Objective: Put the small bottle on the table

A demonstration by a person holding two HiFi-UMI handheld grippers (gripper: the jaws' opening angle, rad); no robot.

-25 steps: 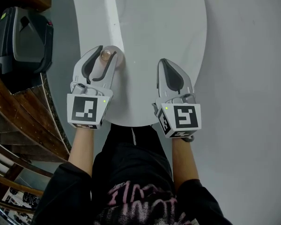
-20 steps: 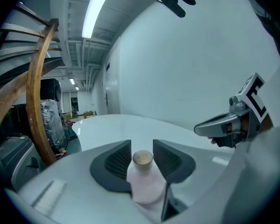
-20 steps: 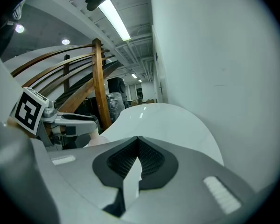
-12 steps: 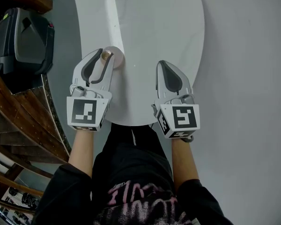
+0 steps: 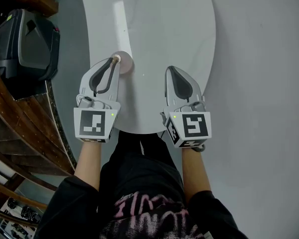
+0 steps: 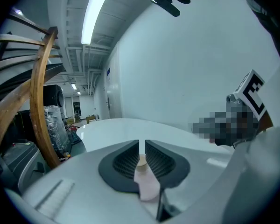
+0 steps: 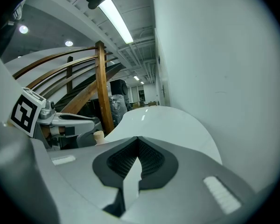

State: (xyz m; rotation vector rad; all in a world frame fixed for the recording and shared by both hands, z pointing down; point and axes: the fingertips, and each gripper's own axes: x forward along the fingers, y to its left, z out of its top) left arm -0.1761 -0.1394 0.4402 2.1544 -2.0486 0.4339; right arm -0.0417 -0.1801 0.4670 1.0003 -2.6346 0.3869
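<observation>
Left tongs (image 5: 113, 62) are closed on the small bottle (image 5: 123, 62), its tan cap between the pads and its pink body below them, over the near left part of the table (image 5: 159, 29); whether its base rests there I cannot tell; right tongs (image 5: 171, 69) are pressed together, empty, well apart from it; one bottle, two tongs, one round white table; grey floor (image 5: 259, 83), curved wooden rails (image 5: 20, 118) at left.

readable text: none | pink print on shirt (image 5: 149, 210): too blurred to read
</observation>
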